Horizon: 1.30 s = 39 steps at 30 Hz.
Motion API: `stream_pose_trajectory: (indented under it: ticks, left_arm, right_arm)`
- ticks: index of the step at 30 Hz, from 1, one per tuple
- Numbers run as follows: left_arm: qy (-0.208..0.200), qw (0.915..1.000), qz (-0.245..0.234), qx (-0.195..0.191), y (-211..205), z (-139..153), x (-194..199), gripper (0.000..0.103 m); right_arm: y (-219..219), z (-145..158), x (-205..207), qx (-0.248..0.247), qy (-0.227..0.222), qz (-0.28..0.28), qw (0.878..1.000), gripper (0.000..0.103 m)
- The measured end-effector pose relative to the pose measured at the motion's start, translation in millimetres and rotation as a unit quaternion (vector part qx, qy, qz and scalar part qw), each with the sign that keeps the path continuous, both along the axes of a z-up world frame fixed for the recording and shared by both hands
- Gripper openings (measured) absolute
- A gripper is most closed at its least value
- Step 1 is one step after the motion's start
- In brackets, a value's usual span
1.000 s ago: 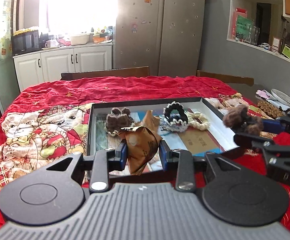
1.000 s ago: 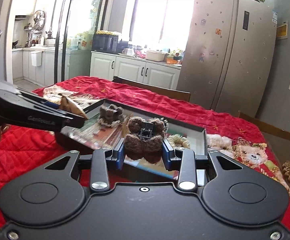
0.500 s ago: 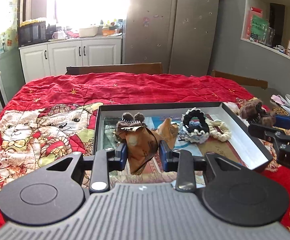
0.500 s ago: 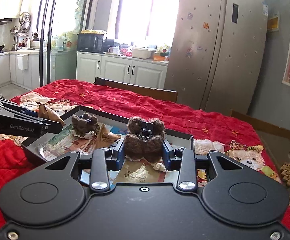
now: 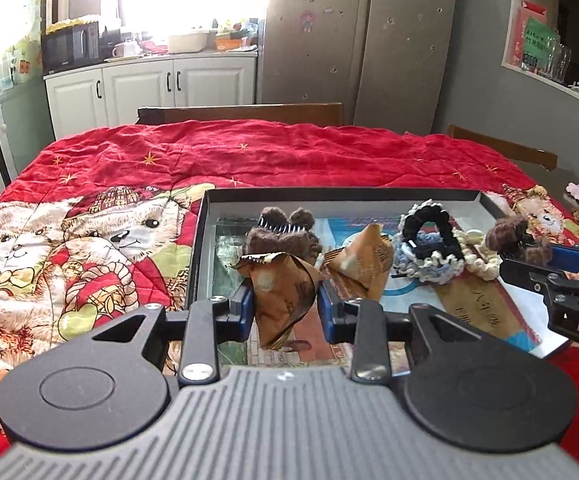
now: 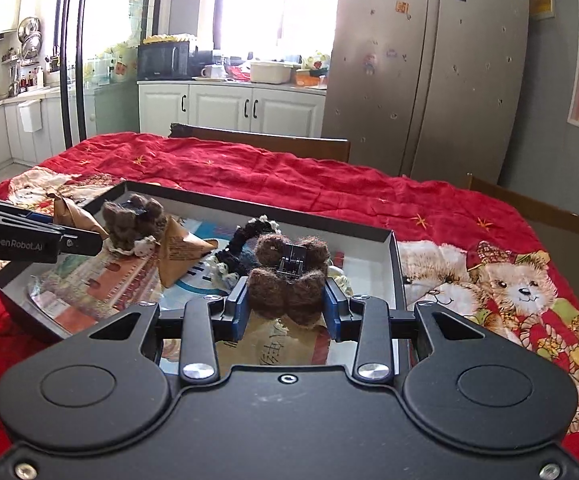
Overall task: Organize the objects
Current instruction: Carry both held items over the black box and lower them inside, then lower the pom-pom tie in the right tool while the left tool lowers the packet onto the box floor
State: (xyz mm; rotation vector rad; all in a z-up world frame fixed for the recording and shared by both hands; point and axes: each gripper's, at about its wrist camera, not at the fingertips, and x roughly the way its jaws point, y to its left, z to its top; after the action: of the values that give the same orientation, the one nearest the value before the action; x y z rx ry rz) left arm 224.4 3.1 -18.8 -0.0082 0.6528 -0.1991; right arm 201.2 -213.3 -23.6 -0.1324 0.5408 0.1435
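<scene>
The box [image 5: 485,200] gathers the clutter: our left gripper [image 5: 285,304] grips a brown packet [image 5: 281,296], our right gripper [image 6: 285,310] a furry clip [image 6: 287,280], probably both bound for inside.

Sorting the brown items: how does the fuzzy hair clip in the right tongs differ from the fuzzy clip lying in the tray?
The fuzzy clip in the right tongs is clamped between the pads, above the tray; the tray clip rests on the tray floor. The held clip shows its black hinge toward the camera; the tray clip shows black teeth on top in the left view. Both are brown, fuzzy claw clips.
</scene>
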Motion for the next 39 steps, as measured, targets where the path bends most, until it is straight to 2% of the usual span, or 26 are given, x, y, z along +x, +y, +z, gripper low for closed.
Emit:
stream_pose_trajectory:
  ticks: [20,39]
  left_arm:
    - [0.009,0.9999,0.0,0.008,-5,-20,16,0.036]
    - [0.001,0.9995,-0.005,0.031,-13,-25,15,0.037]
  right_arm:
    - [-4,-28,20,0.004,0.024,-0.001,1.0,0.035]
    - [0,-33,22,-0.003,0.028,0.003,1.0,0.035]
